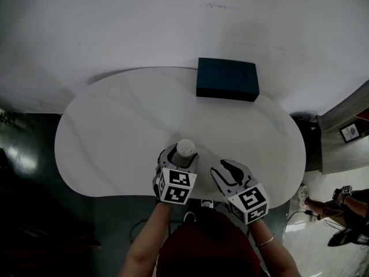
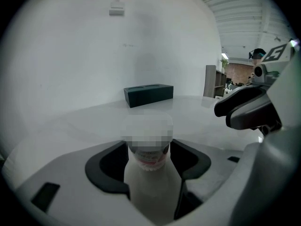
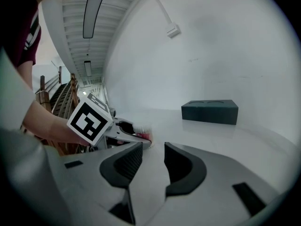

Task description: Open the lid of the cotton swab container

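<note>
The cotton swab container (image 1: 185,148) is a small white bottle-shaped tub with a round lid, standing near the table's front edge. My left gripper (image 1: 180,154) is shut on its body, and in the left gripper view the dark pads (image 2: 110,166) press both sides of the container (image 2: 149,149) below its lid (image 2: 146,126). My right gripper (image 1: 229,169) sits just to the right of it, open, with nothing between its fingers. In the right gripper view the jaws of the right gripper (image 3: 153,161) stand apart over bare table, with the left gripper (image 3: 113,128) off to the left.
A dark blue rectangular box (image 1: 227,78) lies at the back of the oval white table (image 1: 115,126), against the white wall. A person stands on the floor at the far right (image 1: 346,203). The table's front edge runs right under both grippers.
</note>
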The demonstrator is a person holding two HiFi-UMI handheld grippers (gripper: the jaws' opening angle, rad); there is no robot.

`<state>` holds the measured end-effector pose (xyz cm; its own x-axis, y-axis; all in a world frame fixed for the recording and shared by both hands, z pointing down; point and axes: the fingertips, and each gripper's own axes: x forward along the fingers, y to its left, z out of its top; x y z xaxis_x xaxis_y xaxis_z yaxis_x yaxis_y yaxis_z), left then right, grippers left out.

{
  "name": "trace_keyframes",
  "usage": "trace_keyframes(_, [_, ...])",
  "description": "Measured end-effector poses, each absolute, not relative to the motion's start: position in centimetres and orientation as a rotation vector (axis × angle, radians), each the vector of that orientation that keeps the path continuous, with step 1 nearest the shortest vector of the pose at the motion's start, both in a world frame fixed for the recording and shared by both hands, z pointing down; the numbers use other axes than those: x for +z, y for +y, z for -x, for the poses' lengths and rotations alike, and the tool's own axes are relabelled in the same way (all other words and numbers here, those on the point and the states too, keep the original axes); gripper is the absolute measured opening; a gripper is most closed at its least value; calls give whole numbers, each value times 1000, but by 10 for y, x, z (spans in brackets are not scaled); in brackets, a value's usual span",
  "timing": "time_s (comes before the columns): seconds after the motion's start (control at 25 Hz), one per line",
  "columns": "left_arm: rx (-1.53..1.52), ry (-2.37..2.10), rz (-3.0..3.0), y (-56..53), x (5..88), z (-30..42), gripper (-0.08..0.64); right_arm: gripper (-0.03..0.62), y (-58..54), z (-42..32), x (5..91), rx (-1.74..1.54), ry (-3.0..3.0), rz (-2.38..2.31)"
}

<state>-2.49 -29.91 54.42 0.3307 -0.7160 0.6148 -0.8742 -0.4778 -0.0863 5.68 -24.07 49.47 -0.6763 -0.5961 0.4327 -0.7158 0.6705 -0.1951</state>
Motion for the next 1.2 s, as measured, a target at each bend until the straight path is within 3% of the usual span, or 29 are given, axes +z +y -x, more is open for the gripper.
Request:
trace_keyframes(0.56, [875, -1346, -2397, -291, 537, 19, 270, 135, -240, -55, 485, 466, -2573, -1011])
trace_keyframes(1.2, [891, -1072, -2588, -225, 493, 19, 270, 155, -197, -3, 441, 253, -2678, -794])
